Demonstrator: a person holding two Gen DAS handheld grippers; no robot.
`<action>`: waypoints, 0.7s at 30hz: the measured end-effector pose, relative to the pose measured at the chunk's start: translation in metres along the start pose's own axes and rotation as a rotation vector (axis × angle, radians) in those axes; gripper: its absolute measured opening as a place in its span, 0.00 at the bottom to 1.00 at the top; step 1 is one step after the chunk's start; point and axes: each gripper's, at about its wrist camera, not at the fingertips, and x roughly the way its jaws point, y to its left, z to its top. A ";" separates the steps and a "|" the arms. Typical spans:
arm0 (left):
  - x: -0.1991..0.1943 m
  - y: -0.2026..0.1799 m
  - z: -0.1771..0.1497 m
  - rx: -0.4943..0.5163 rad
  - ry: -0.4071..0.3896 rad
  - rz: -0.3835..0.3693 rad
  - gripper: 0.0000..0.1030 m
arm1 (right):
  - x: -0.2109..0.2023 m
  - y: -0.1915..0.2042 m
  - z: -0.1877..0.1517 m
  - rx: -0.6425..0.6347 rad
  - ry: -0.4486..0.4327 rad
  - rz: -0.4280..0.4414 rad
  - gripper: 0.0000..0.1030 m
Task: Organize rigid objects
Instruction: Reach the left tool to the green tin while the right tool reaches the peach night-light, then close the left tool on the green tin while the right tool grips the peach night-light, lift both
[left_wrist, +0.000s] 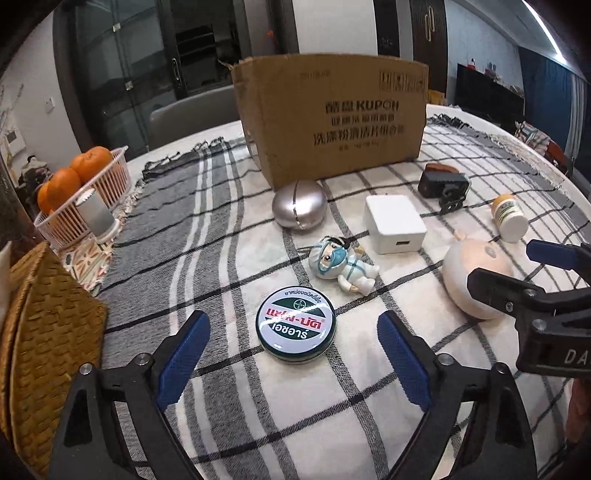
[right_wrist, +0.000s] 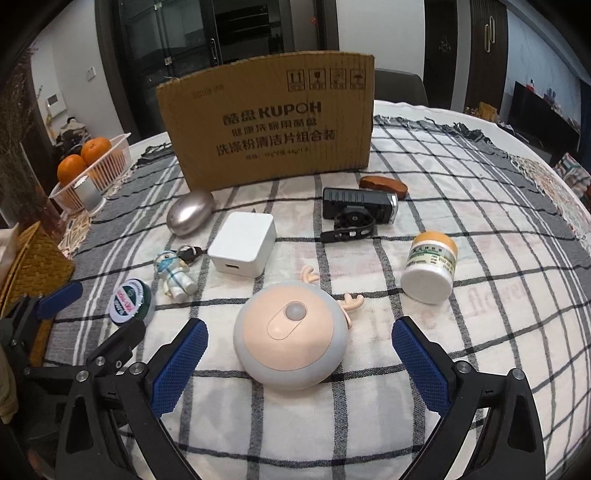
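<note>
Hovering low over the plaid cloth (left_wrist: 229, 387), the left gripper (left_wrist: 293, 354) has its jaws spread wide and empty, with the round balm tin (left_wrist: 296, 326) lying flat on the cloth between and just ahead of its blue pads. The right gripper (right_wrist: 300, 360) is likewise spread wide, holding nothing, its pads flanking the round night light (right_wrist: 291, 338), which sits on the cloth with small antlers pointing away from the camera. Beyond the tin lies the figurine (left_wrist: 345, 266) on its back, then the white charger (left_wrist: 394, 223) and the silver egg (left_wrist: 300, 205) near the foot of the cardboard box (left_wrist: 332, 118), which stands upright at the back. Right of the charger lie a black bike light (right_wrist: 358, 205) and, behind it, a brown block (right_wrist: 384, 186). A pill bottle (right_wrist: 430, 267) lies on its side to the right. At the far left stands a basket (left_wrist: 92, 195) of oranges (left_wrist: 77, 173), with a wicker box (left_wrist: 48, 325) nearer.
</note>
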 end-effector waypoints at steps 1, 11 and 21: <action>0.004 0.000 0.000 -0.003 0.007 -0.006 0.87 | 0.003 0.000 -0.001 0.002 0.009 0.004 0.97; 0.026 0.001 0.004 -0.042 0.060 -0.008 0.69 | 0.024 0.003 -0.003 -0.013 0.044 0.006 0.88; 0.025 -0.003 0.006 -0.069 0.065 0.005 0.49 | 0.029 0.004 -0.005 -0.042 0.043 0.039 0.74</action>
